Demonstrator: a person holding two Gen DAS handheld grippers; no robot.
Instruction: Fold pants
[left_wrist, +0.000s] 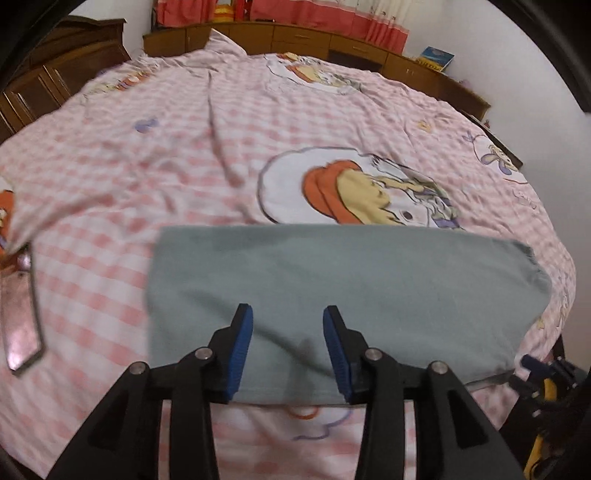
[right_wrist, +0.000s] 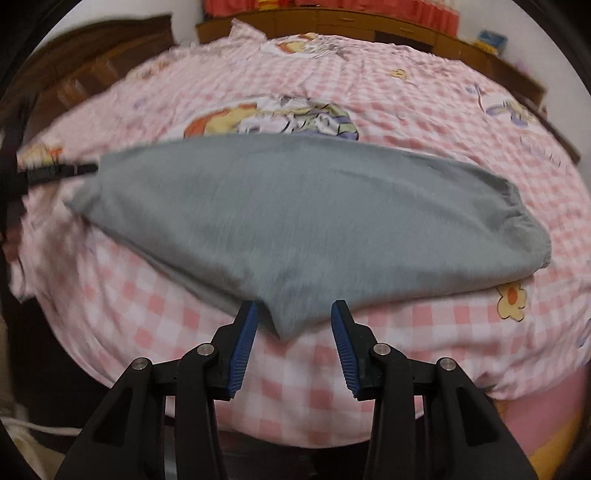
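Observation:
The grey pants (left_wrist: 351, 280) lie folded into a flat band on the pink checked bed cover (left_wrist: 184, 147). My left gripper (left_wrist: 288, 314) hovers over their near edge, open, with grey fabric showing between the blue pads but not pinched. In the right wrist view the pants (right_wrist: 295, 214) stretch across the bed cover (right_wrist: 424, 92), and a folded corner points toward me. My right gripper (right_wrist: 294, 308) stands open around that corner without pressing it. The right gripper (left_wrist: 543, 373) also shows at the pants' right end, and the left gripper (right_wrist: 55, 171) at their left end.
A shiny pink flat object with a dark rim (left_wrist: 20, 325) lies on the cover at the left. Wooden cabinets (left_wrist: 295, 37) run behind the bed, with a wooden wardrobe (left_wrist: 55, 66) at the left. Red curtains (left_wrist: 258, 11) hang above. The bed's near edge drops off below the grippers.

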